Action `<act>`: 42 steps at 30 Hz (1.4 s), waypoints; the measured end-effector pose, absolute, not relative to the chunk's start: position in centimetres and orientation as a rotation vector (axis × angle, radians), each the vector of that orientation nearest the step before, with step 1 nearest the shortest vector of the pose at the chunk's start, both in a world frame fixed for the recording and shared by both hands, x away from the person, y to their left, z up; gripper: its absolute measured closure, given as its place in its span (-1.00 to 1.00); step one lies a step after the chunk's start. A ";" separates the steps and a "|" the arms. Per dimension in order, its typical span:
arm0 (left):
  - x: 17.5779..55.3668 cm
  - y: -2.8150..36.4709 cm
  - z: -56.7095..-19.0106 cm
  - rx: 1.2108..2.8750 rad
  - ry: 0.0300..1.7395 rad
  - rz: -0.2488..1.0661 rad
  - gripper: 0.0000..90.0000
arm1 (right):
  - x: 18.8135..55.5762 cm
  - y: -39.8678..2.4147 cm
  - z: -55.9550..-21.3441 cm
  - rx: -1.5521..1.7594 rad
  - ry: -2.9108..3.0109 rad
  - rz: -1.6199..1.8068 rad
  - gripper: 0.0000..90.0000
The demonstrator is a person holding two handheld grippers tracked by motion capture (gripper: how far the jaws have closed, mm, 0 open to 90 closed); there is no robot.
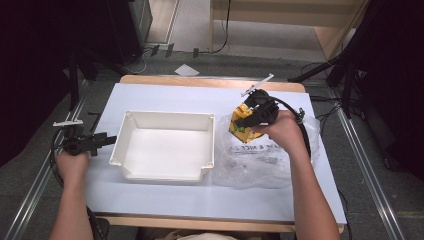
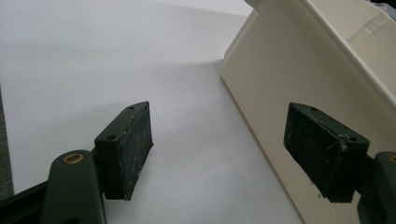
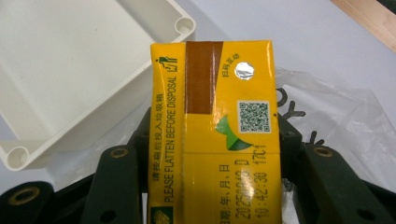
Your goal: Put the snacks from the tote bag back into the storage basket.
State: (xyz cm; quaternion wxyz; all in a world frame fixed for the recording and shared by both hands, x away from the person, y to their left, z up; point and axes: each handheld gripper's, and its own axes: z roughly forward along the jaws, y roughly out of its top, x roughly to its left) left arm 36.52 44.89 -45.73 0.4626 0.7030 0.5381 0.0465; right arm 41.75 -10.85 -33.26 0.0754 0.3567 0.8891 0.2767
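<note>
Your right tongs (image 1: 248, 118) are gripping a yellow drink carton (image 1: 241, 125), one jaw pressing each side of it, and you are holding it above the near edge of a crumpled clear plastic bag (image 1: 260, 160). In the right gripper view the carton (image 3: 215, 135) is sitting squarely between the jaws with its printed top panel facing the camera, and the bag (image 3: 345, 126) is spreading out to the right beneath it. Just left of the carton a corner of the white bin (image 3: 70, 84) is showing, its rim running close by the carton's edge.

Your left tongs (image 1: 102, 140) are standing open with nothing between them, hovering low over the surface (image 1: 175, 200) at the bin's left wall. In the left gripper view the right-hand jaw is lying just beside that outer wall (image 2: 289, 74), though you cannot tell whether it is touching, while the left-hand jaw is sitting over bare white surface (image 2: 93, 56).

From the high view the white bin (image 1: 165, 145) is resting in the middle of the surface, open side up and holding nothing. You are working with bare room along the near edge in front of the bin and along the far edge behind it. The bag is taking up the right portion, reaching close to the right edge, and its left side is lying against the bin's right wall.
</note>
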 end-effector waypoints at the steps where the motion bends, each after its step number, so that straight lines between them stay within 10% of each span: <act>1: 36.5 44.9 -45.7 1.731 1.321 0.116 -0.45 | 41.7 -10.8 -33.2 1.067 2.667 0.830 0.16; 42: 36.5 44.9 -45.7 1.721 1.315 0.110 -0.45 | 42.7 -6.4 -30.2 0.942 2.751 0.838 0.16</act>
